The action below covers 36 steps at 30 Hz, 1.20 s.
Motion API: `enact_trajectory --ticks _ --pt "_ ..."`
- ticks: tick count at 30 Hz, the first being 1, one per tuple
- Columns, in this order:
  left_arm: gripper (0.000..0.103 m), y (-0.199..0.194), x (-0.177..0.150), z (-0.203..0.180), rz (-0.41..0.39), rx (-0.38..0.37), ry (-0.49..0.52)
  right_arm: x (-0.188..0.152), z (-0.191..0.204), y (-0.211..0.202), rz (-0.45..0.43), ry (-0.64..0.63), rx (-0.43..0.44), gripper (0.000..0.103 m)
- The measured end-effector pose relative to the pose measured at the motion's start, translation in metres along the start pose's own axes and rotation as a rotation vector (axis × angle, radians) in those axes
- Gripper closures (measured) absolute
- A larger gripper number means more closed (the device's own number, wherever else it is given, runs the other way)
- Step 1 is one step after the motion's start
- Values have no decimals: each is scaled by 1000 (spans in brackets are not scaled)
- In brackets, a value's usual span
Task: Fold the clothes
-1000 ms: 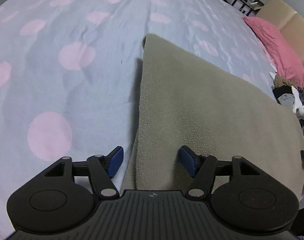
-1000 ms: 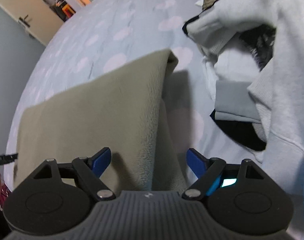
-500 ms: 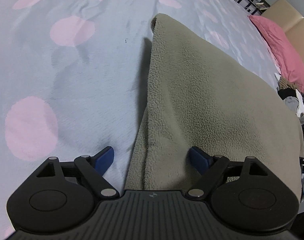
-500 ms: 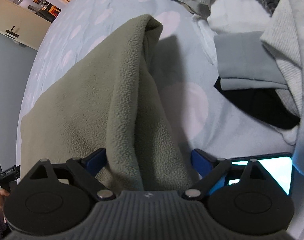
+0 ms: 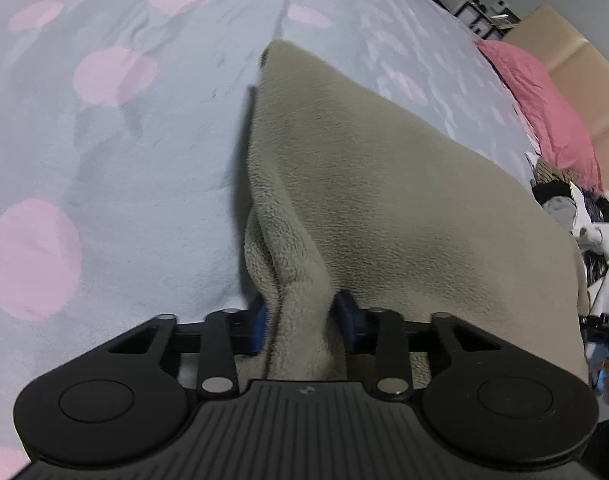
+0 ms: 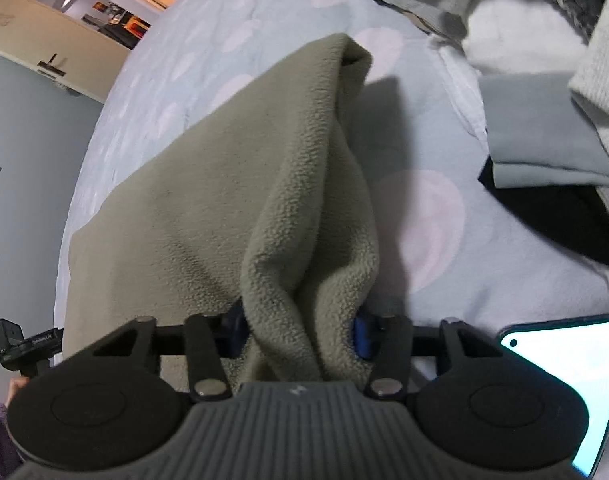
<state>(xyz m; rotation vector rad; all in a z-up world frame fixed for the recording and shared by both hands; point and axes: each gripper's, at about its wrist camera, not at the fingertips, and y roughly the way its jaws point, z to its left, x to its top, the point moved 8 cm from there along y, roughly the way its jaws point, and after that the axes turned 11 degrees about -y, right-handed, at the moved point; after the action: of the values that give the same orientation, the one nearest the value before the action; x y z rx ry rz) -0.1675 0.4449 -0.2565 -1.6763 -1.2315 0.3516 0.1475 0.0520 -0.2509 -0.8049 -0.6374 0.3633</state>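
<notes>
Spread wide underneath everything: one pale blue bedsheet (image 5: pixel 152 184) dotted with pink circles, rumpled on the side away from the fleece. Lying across that bedsheet, front and centre: one olive-green fleece garment (image 5: pixel 384 184), a single piece, folded over on itself, far corner pointing away up the bed, near edges lifted and bunched. Same fleece garment (image 6: pixel 208 184) from the other end, draping down from the clamp in two thick folds.

Beyond the fleece, toward the headboard side: one pink pillow (image 5: pixel 544 104), well apart from the garment. Beside the fleece on its right edge: one heap of unfolded laundry (image 6: pixel 536 60), white, grey and black items tangled together, count of pieces impossible to tell. Near that heap, just past the right tool: one phone (image 6: pixel 564 368), screen lit, lying on the sheet.

Now the tools, two of them. Left gripper (image 5: pixel 302 322) pinched tight on a bunched ridge of the fleece, blue pads pressing in from both sides, cloth rising between them. Right gripper (image 6: pixel 300 332) likewise clamped on a thick gathered fold at the opposite near corner, fabric bulging over both pads and half hiding them.
</notes>
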Motion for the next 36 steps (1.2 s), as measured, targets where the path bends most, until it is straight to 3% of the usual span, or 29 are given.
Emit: enact_trajectory --ticks 7,11,14,17,20,21,22,24,27,29,32,36 --pt "84 -22 -1 -17 -83 9 71 3 17 -26 -94 -70 -6 73" --pt "84 -35 -1 -24 -103 -5 93 5 21 -37 -118 -70 -1 74" --pt "82 -27 1 -16 -63 5 62 7 22 -34 -96 -85 -19 74" --pt "77 -15 3 -4 -15 4 -5 9 17 -23 -63 -62 -22 67" --pt "57 -7 6 10 19 -3 -69 11 7 -15 -38 -19 -33 47" --pt "48 -5 6 15 26 -3 -90 11 3 -13 -25 -4 -35 37" --pt "45 -3 7 18 33 -7 -103 11 -2 -12 -11 12 -37 26" --pt "42 1 7 23 48 -31 -118 8 -11 -7 14 51 -22 20" --pt "44 8 8 26 66 -71 -122 8 -19 1 32 92 17 18" --pt "47 11 9 25 71 -92 -114 11 -16 4 34 68 31 20" --pt "64 14 9 21 82 -139 -120 14 -7 8 23 64 104 52" --pt "78 11 8 13 61 -146 -77 15 2 9 10 4 104 61"
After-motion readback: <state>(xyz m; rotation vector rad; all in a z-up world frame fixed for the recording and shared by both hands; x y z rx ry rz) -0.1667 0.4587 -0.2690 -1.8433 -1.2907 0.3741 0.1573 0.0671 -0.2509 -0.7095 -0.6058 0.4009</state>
